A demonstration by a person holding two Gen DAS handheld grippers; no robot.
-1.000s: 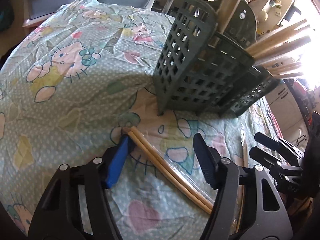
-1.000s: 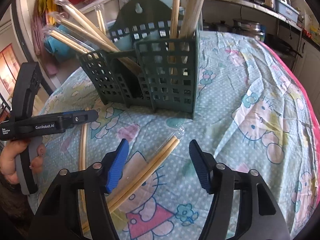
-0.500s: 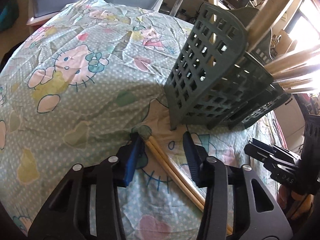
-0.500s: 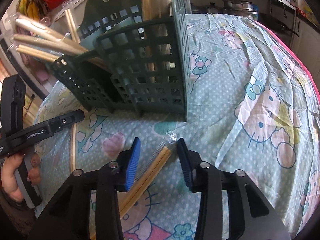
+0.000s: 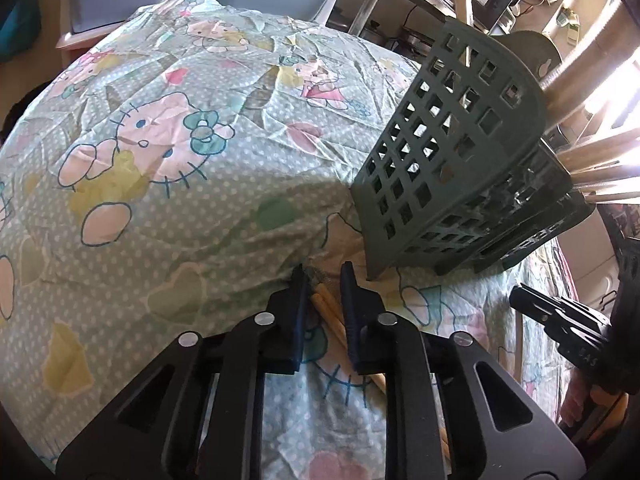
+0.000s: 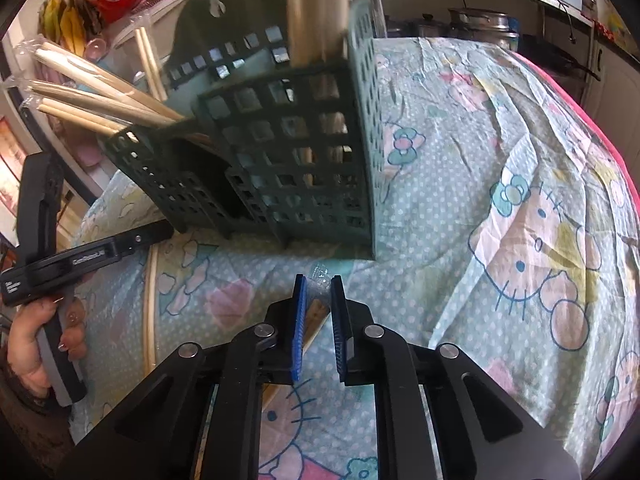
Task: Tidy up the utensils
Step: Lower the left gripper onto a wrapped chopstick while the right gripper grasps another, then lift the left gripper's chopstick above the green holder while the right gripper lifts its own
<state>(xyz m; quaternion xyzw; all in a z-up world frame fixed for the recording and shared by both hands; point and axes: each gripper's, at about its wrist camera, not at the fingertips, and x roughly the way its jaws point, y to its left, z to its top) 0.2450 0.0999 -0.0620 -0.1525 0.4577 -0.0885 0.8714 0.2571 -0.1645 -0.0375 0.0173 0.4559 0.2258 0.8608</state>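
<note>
left gripper (image 5: pixel 323 280): jaws just closed onto chopsticks (image 5: pixel 326 308) | right gripper (image 6: pixel 317 292): likewise, opposite end | both just before green caddy (image 6: pixel 296 152)

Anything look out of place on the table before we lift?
Yes: one loose wooden chopstick lies alone on the cartoon-print tablecloth, left of the dark green plastic lattice utensil holder, not stowed. Both hand-held grippers have just been closing on the wrapped chopstick pair, one at each end.
</note>
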